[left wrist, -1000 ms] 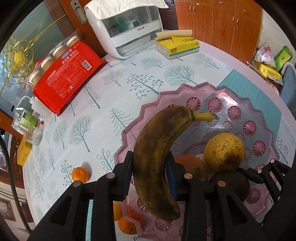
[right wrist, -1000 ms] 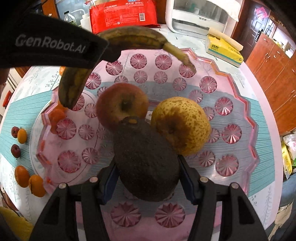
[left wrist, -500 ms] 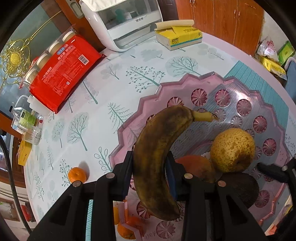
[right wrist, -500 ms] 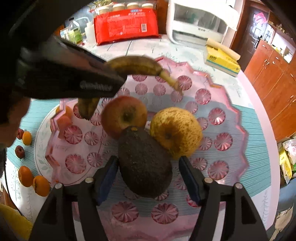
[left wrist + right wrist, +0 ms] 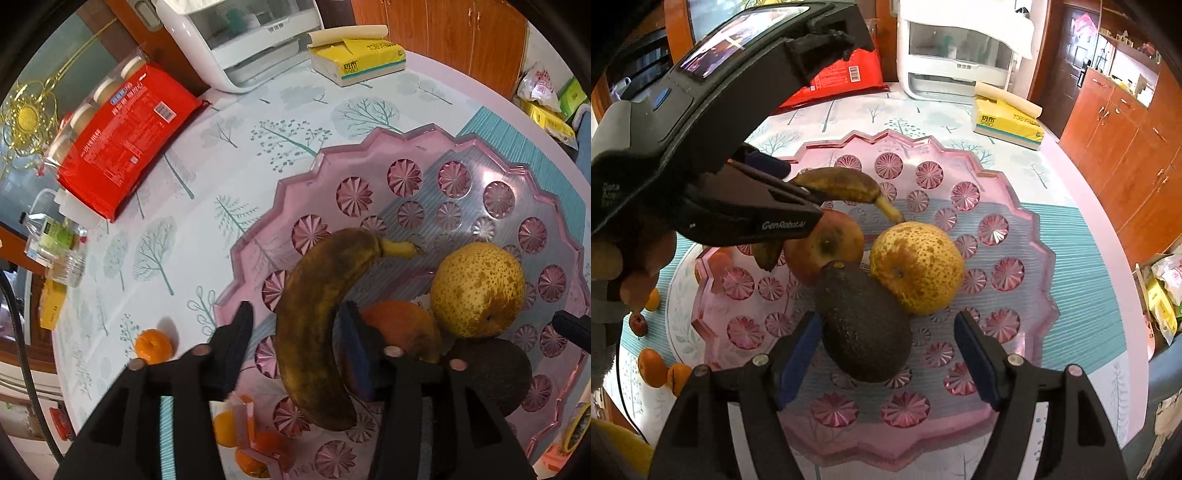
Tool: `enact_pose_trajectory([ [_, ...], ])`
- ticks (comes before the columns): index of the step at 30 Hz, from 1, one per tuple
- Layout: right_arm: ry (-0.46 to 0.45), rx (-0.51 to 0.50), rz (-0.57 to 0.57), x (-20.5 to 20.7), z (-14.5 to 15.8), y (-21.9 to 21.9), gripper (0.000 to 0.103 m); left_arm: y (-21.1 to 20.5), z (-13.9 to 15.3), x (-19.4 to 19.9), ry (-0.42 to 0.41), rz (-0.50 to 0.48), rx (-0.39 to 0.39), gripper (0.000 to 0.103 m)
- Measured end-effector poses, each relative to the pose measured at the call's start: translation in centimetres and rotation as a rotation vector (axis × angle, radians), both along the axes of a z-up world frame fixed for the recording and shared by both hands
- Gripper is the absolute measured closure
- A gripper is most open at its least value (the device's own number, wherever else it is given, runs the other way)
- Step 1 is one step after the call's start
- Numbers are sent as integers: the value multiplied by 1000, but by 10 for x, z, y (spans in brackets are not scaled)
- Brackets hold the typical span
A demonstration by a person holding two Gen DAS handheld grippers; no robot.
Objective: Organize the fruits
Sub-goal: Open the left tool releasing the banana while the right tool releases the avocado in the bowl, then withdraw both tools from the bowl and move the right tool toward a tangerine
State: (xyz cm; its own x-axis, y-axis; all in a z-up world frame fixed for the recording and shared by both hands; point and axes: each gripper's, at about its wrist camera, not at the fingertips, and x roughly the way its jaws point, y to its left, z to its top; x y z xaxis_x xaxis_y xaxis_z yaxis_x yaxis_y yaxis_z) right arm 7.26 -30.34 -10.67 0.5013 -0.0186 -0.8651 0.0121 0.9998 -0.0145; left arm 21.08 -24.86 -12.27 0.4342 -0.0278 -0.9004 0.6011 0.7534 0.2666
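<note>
Between the jaws of the left tool (image 5: 291,334) lies the banana (image 5: 321,325), resting on the pink tray (image 5: 369,147); those jaws have just been opening, so the left pad stands clear of the peel while the right one sits just beside it or barely touching. The right tool (image 5: 886,354) stands wide, its jaws having just opened too, with the avocado (image 5: 864,321) lying between them, free of the right pad and just beside the left. Ahead of the avocado, the pear (image 5: 916,266) and the apple (image 5: 823,247) sit touching it in the tray's middle. Four large fruits thus appear placed.

Left of the right tool, outside the tray, several small oranges (image 5: 652,365) and a dark red fruit (image 5: 638,323) wait on the surface (image 5: 184,221); another orange (image 5: 153,345) lies left of the left tool. Gathering these seems to be what remains.

Beyond both tools, the tray's far half is bare, offering ample room. Its raised scalloped rim lies between the loose fruit and the inside, so each piece probably needs lifting over. The two tools work close together, so crossing paths is a risk.
</note>
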Motion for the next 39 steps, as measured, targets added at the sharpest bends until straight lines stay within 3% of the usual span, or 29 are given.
enact_pose_trajectory([
  [7,-9,-7,2,-5,4,6,28,11,8,-3,-27,19,22,26],
  [12,-21,-9,-2,-8,10,11,28,23,13,-11,-22,28,23,22],
  [15,-29,-12,-3,-9,15,16,28,36,22,-18,-13,36,-14,10],
  [39,-85,-30,-145,-37,51,74,28,163,84,-60,-58,109,-128,10],
])
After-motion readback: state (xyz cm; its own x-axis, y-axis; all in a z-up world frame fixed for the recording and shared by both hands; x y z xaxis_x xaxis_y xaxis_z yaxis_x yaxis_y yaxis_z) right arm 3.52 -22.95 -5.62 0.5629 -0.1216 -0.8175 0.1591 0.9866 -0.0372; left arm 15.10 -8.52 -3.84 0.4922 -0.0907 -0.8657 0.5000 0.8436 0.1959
